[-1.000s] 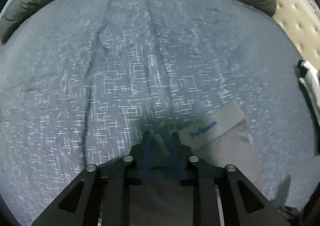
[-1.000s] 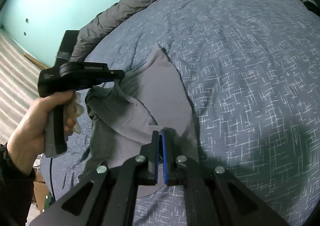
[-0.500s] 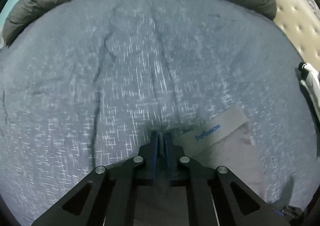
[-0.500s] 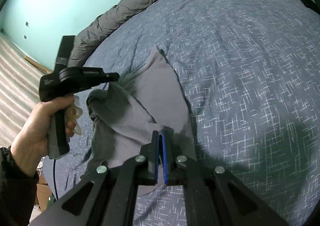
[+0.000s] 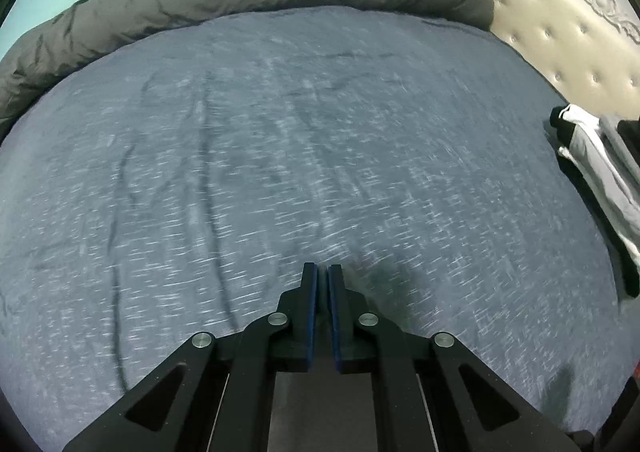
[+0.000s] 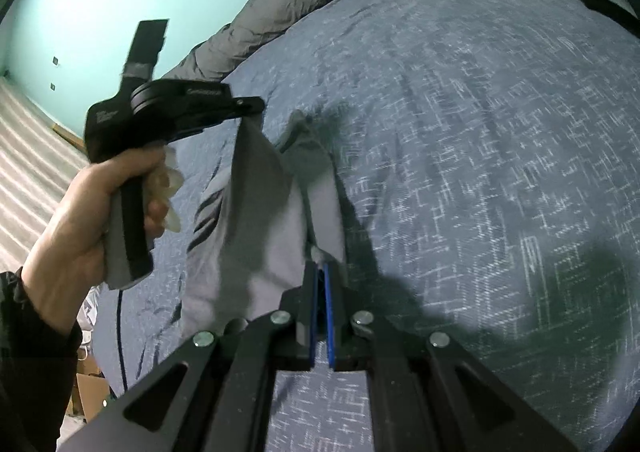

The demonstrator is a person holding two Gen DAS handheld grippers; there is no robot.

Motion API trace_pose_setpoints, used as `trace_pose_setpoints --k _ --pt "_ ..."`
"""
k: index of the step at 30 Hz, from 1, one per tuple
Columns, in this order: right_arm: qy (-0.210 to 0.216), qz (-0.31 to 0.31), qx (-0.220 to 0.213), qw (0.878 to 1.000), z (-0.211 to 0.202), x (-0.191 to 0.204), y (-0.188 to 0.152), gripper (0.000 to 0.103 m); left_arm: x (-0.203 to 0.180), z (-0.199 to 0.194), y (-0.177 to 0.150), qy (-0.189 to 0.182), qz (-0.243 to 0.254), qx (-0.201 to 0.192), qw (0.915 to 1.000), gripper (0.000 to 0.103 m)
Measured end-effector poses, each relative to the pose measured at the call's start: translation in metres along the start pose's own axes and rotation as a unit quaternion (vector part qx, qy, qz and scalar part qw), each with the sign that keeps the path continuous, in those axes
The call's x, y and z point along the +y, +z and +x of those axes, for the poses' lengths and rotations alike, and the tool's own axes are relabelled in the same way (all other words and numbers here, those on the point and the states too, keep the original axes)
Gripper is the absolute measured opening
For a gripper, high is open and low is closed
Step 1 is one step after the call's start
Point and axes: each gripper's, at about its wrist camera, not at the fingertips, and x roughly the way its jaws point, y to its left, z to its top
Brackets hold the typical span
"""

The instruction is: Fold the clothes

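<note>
While lifted off bed point(image 6: 480, 132), held grey garment point(image 6: 256, 188) taut: left gripper point(image 6: 256, 108) clamped on one corner, right gripper point(image 6: 322, 272) clamped on other.

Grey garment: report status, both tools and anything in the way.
Left tool and right tool both shut on grey garment, lifted, hanging over blue bedspread. Nothing in the way; black-and-white clothes lie at far edge.

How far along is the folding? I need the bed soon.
Barely begun. Done: both grippers have pinched the grey garment. In hand: left gripper and right gripper hold it hanging, unfolded, above the blue bedspread. Left: every fold, plus more clothes beside the headboard.
</note>
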Motion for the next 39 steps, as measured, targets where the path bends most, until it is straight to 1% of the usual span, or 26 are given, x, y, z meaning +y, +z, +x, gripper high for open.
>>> trace_pose_setpoints --k 4,6,10,14,15,17,18,19,22,24,25,26,28,31,33,35,37,39 --pt "-0.003 0.005 0.004 1.0 -0.002 -0.007 -0.002 0.003 -0.01 0.016 0.004 -0.001 0.002 0.012 0.9999 0.006" --pt "-0.006 0.007 0.004 1.0 -0.003 -0.01 -0.003 0.003 -0.011 0.02 0.004 -0.004 -0.001 0.014 0.9999 0.006" --pt "-0.013 0.014 0.001 1.0 -0.006 -0.017 -0.004 0.002 -0.014 0.026 0.004 0.002 -0.006 0.011 0.9999 0.006" --pt "-0.015 0.024 -0.001 1.0 -0.008 -0.024 -0.004 0.002 -0.014 0.036 0.003 -0.01 -0.02 0.017 0.9996 0.007" --pt "-0.014 0.025 -0.003 1.0 -0.008 -0.024 -0.003 0.002 -0.012 0.033 0.003 -0.009 -0.022 0.015 0.9996 0.01" --pt "-0.017 0.022 -0.006 1.0 -0.008 -0.023 -0.002 0.002 -0.007 0.026 0.004 -0.01 -0.027 0.009 0.9995 0.02" --pt "-0.018 0.022 -0.007 1.0 -0.008 -0.023 -0.002 0.002 -0.005 0.02 0.005 -0.011 -0.029 0.004 0.9995 0.033" --pt "-0.016 0.024 -0.007 1.0 -0.007 -0.023 -0.002 0.002 0.001 0.01 0.006 -0.017 -0.035 -0.007 0.9992 0.039" --pt "-0.013 0.029 -0.005 0.999 -0.007 -0.025 -0.003 0.002 0.021 -0.021 0.004 -0.027 -0.047 -0.034 0.998 0.04" --pt "-0.013 0.034 -0.007 0.999 -0.007 -0.026 -0.002 0.003 0.039 -0.044 -0.007 -0.04 -0.062 -0.051 0.996 0.041" --pt "-0.013 0.036 -0.01 0.999 -0.007 -0.026 -0.001 0.003 0.051 -0.056 -0.019 -0.044 -0.069 -0.056 0.9951 0.042" --pt "-0.011 0.037 -0.013 0.999 -0.008 -0.026 0.0 0.004 0.058 -0.064 -0.03 -0.041 -0.072 -0.063 0.9946 0.042" --pt "-0.008 0.037 -0.02 0.999 -0.01 -0.025 0.002 0.004 0.073 -0.072 -0.051 -0.039 -0.071 -0.063 0.9947 0.044" --pt "-0.007 0.037 -0.025 0.999 -0.011 -0.024 0.004 0.004 0.099 -0.071 -0.088 -0.034 -0.092 -0.058 0.9936 0.044" --pt "-0.003 0.042 -0.021 0.999 -0.01 -0.025 0.003 0.004 0.111 -0.066 -0.103 -0.041 -0.111 -0.052 0.9916 0.044" --pt "0.0 0.044 -0.016 0.999 -0.008 -0.024 0.002 0.006 0.123 -0.061 -0.121 -0.059 -0.141 -0.05 0.987 0.044" --pt "0.003 0.031 -0.012 0.999 -0.006 -0.019 0.002 0.007 0.126 -0.057 -0.135 -0.07 -0.154 -0.05 0.9842 0.044" --pt "0.001 0.018 -0.009 1.0 -0.001 -0.012 0.002 0.01 0.126 -0.057 -0.147 -0.072 -0.159 -0.054 0.9832 0.044"
